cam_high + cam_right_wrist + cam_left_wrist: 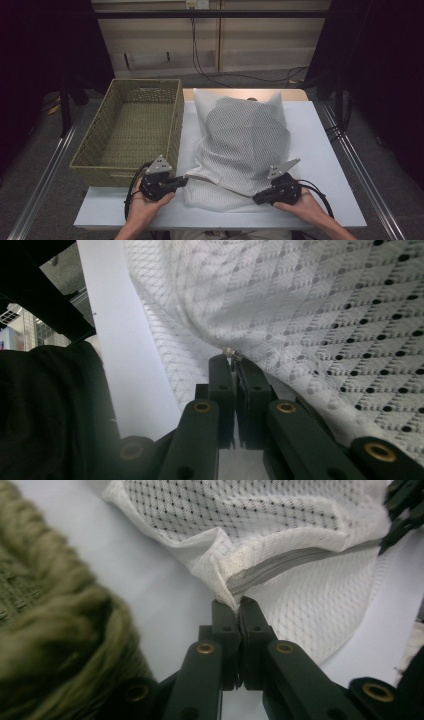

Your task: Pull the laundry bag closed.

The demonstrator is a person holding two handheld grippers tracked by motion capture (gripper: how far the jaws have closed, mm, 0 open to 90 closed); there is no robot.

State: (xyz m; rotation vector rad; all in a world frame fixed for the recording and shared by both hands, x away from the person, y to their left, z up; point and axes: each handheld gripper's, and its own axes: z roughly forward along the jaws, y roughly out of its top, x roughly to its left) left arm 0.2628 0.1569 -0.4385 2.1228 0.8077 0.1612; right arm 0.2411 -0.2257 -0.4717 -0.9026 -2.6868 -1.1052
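Note:
A white mesh laundry bag (pixel 240 145), stuffed full, lies on the white table (pixel 320 150). Its zipper edge (pixel 300 560) faces the person. My left gripper (pixel 184 181) is at the bag's near left corner. In the left gripper view that gripper (pixel 239 602) is shut on the bag's corner (pixel 222 575), just at the end of the zipper. At the near right edge of the bag sits my right gripper (pixel 256 199). In the right gripper view it (pixel 233 357) is shut on a small metal zipper pull (pixel 229 351) under the lifted mesh (pixel 325 315).
An olive woven basket (pixel 131 125) stands empty at the table's left, close beside my left gripper (pixel 50 630). Bare table (pixel 310 200) lies to the right of the bag and along the front edge. Metal rails (pixel 360 165) flank the table.

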